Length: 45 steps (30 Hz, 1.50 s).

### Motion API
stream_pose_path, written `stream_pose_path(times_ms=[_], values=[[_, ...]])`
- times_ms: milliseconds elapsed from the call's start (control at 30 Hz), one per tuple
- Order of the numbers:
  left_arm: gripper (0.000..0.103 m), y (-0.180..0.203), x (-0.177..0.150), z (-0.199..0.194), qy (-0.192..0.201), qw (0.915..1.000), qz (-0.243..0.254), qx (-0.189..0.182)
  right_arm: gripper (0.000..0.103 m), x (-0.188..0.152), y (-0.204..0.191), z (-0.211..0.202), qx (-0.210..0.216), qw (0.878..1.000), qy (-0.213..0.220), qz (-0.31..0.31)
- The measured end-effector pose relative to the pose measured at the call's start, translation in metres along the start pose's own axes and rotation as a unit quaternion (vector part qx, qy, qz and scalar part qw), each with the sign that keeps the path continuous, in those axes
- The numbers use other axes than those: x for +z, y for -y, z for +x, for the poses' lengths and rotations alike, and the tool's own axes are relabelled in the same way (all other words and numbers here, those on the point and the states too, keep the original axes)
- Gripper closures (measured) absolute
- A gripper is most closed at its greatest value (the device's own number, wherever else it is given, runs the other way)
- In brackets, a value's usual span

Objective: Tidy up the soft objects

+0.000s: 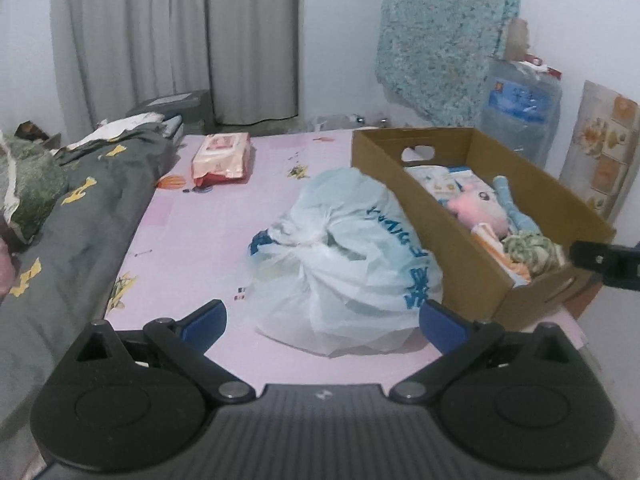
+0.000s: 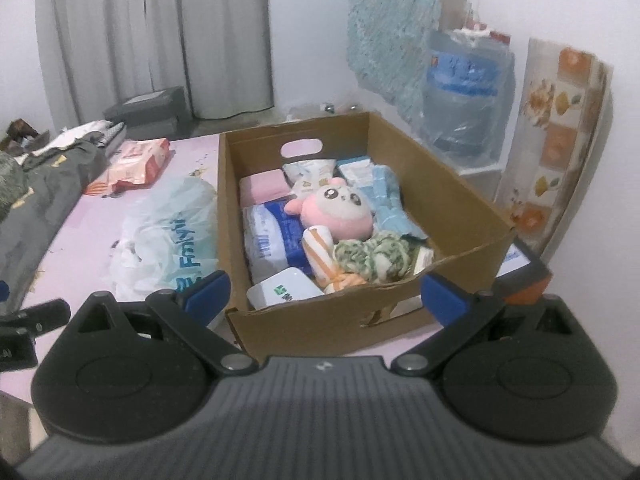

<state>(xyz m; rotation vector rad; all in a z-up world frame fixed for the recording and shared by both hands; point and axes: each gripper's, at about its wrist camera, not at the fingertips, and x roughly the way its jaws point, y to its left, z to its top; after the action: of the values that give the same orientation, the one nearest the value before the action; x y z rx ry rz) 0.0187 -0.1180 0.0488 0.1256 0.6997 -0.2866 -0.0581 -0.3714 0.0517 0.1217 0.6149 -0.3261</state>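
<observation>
— What lies around the cardboard box (image 2: 320,320)?

— A knotted plastic bag (image 1: 340,264) touches its left wall at frame centre; a wipes pack (image 1: 222,156) sits upper left on the pink bed (image 1: 192,232).

— Inside?

— A pink plush (image 2: 336,210), a yarn bundle (image 2: 372,254), packets.

— Grippers?

— Left gripper (image 1: 322,320) and right gripper (image 2: 326,294) both spread apart, empty.
</observation>
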Motion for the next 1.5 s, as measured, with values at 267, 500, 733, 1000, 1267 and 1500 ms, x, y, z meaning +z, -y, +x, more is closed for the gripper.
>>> stream_pose_path(times_ms=[267,500,733,1000,1267,1500], values=[[0.0,0.001,-0.008,0.011,-0.033,0.9987,-0.033,-0.019,0.001,-0.001,0.0,0.006,0.033,0.999,-0.039,0.009],[0.0,0.015,-0.001,0.016,-0.041,0.9981,-0.034,-0.03,0.001,-0.006,0.001,0.017,0.082,0.993,-0.081,0.036],[0.0,0.021,0.001,0.026,-0.062,0.9968,-0.044,-0.027,0.001,-0.007,-0.014,0.026,0.09,0.992,-0.09,-0.002],[0.0,0.026,0.002,0.034,-0.072,0.9961,-0.044,-0.025,0.001,-0.006,-0.012,0.033,0.082,0.992,-0.094,-0.01],[0.0,0.028,0.001,0.038,-0.078,0.9958,-0.042,-0.024,0.001,-0.009,-0.01,0.037,0.077,0.992,-0.099,-0.013],[0.0,0.029,0.002,0.044,-0.08,0.9959,-0.039,-0.018,0.001,-0.008,-0.012,0.042,0.072,0.992,-0.1,-0.023]])
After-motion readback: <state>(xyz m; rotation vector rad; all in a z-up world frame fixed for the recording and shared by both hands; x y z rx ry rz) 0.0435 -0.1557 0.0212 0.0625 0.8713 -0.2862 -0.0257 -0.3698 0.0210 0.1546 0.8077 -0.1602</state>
